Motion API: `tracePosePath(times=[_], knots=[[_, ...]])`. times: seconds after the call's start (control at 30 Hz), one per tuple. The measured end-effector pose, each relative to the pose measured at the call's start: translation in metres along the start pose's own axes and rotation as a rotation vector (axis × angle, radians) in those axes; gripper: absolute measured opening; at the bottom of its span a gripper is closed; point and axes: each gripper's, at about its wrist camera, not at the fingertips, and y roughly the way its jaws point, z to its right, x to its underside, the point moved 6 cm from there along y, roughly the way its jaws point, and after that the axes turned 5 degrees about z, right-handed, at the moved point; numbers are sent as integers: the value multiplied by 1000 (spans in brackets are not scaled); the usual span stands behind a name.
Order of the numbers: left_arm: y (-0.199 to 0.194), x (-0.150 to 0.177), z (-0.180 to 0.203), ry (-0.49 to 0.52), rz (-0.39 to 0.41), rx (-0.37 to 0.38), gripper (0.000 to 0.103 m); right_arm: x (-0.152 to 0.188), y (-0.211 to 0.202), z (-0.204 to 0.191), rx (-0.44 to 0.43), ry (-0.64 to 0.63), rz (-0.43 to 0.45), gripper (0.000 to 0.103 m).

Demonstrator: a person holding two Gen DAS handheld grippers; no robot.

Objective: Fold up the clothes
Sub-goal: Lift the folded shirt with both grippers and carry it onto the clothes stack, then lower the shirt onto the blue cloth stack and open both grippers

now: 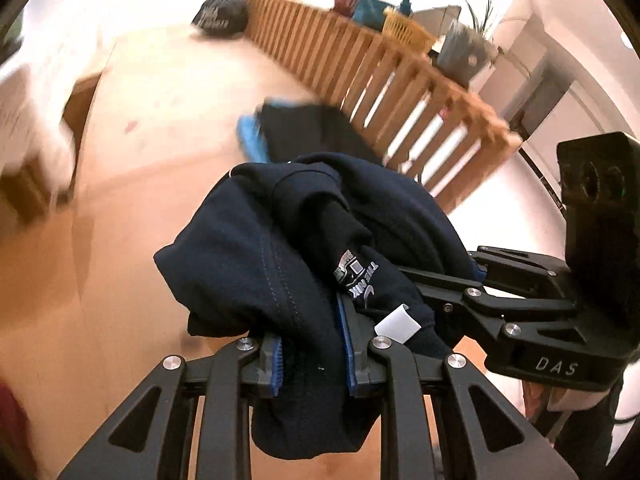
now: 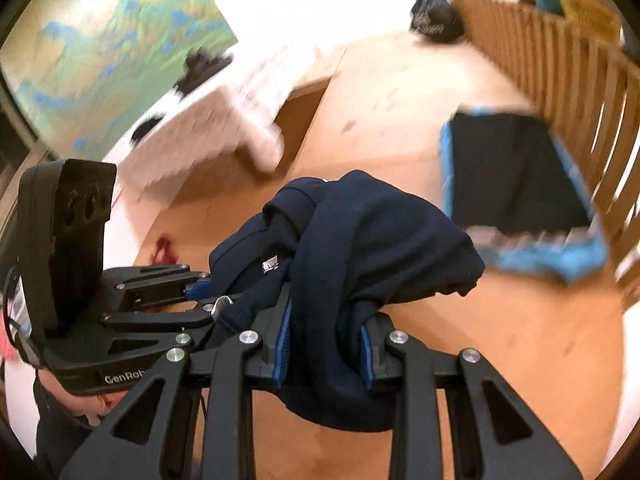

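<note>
A: Wooden table [image 1: 168, 92], slatted rail [image 1: 400, 80] with potted plants behind — how far along is the folding?

B: One dark piece [image 2: 516, 176] already lies folded on blue cloth near the rail. The navy garment [image 1: 280, 248] is bunched, not yet folded.

A: Where is it?

B: Lifted clear of the table — the left gripper [image 1: 312, 360] and right gripper [image 2: 326, 356] each pinch a fold of it, close together.

A pale wooden table [image 1: 168, 92] carries a folded dark garment with blue trim [image 2: 516, 176] beside a slatted wooden rail [image 1: 384, 72].
</note>
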Motion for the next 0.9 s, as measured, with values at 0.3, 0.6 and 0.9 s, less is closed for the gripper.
tracePosePath(times=[0.3, 0.6, 0.9], knots=[[117, -160, 17, 79, 145, 20, 20, -151, 28, 130, 106, -108, 128, 28], [297, -55, -10, 31, -126, 102, 22, -32, 159, 281, 87, 76, -157, 27], [281, -70, -2, 57, -172, 123, 23, -48, 133, 283, 133, 83, -143, 27]])
